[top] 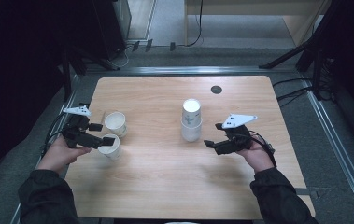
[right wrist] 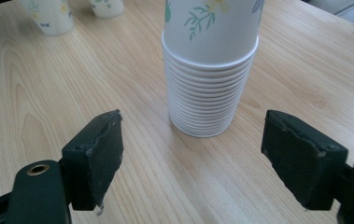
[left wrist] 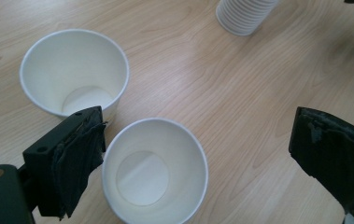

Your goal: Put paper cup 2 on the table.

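On the pale wooden table (top: 165,177) a person holds a black two-jaw gripper in each hand. The left gripper (top: 103,134) hangs over the table's left side with its jaws spread wide and nothing clamped: in the left gripper view the nearer white paper cup (left wrist: 155,171) stands upright between the jaws, its rim close beside the left pad and well apart from the right one, so the cup is released and rests on the wood by itself. A second white paper cup (left wrist: 74,72), also upright and empty, stands just beyond it, near but not touching. In the high view these two cups sit at the left of the table, the nearer one (top: 111,146) toward the person and the other (top: 116,123) behind it. The right gripper (top: 213,139) hovers at the table's right side, its jaws likewise released and empty, aimed at the tall stack of nested white paper cups with a floral print (right wrist: 209,65), which stands upside down near the table's middle, apart from both pads.
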### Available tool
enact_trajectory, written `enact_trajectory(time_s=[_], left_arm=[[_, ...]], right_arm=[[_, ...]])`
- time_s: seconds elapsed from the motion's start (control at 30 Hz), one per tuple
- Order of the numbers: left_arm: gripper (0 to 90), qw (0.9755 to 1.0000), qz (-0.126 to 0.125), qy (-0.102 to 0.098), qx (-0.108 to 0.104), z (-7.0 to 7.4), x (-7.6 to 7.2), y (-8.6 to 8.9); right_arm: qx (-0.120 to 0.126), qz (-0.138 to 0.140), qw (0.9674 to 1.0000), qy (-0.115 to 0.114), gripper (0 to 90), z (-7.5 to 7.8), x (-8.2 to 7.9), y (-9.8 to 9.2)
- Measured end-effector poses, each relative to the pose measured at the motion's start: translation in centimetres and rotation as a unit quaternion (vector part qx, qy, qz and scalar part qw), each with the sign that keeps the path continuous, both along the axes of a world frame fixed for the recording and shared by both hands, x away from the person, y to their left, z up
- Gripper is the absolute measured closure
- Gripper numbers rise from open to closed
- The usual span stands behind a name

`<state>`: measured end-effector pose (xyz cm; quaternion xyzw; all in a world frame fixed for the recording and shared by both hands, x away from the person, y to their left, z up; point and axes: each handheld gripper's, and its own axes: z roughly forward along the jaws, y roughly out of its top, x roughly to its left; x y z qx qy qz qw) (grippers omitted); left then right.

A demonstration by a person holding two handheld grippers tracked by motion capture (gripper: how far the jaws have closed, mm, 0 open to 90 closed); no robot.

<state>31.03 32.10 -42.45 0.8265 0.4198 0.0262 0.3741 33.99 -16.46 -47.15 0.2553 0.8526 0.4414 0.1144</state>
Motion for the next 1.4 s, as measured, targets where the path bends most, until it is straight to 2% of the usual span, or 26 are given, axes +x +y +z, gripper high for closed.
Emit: enact_trajectory(time_s=[0.13,0.43,0.6,0.63,0.9,1.0,1.3,1.4], left_arm=[[4.2,0.9999,-0.008,-0.005,0.006,0.2,0.3,-0.9],[4.2,0.9995,-0.031,-0.005,0.000,0.2,1.3,-3.3],[4.3,0.9996,-0.024,-0.016,0.003,0.2,2.0,-4.9],[5.3,0.9995,-0.027,-0.016,-0.001,0.2,2.1,-5.3],[5.4,0.9983,-0.055,-0.012,0.011,-0.3,2.8,-8.3],[5.5,0.9977,-0.067,-0.011,0.006,-0.5,2.9,-9.4],[6.3,0.9957,-0.091,-0.015,0.012,-1.1,3.0,-12.5],[6.3,0.9957,-0.091,-0.017,0.012,-1.4,3.0,-13.1]], right_arm=[[0.002,-0.002,1.0000,0.002,21.3,0.0,-0.1,-0.3],[-0.005,0.001,1.0000,0.003,21.4,-0.3,-0.5,-0.1],[-0.010,0.005,0.9999,0.006,21.4,-0.5,-0.8,0.0],[-0.012,0.005,0.9999,0.007,21.4,-0.6,-0.9,0.1],[-0.017,0.008,0.9998,0.008,21.3,-0.8,-1.3,0.0],[-0.018,0.006,0.9998,0.009,21.3,-0.9,-1.5,-0.2],[-0.020,-0.001,0.9997,0.011,21.3,-1.0,-1.8,-0.6],[-0.020,-0.002,0.9998,0.009,21.3,-0.9,-1.8,-0.8]])
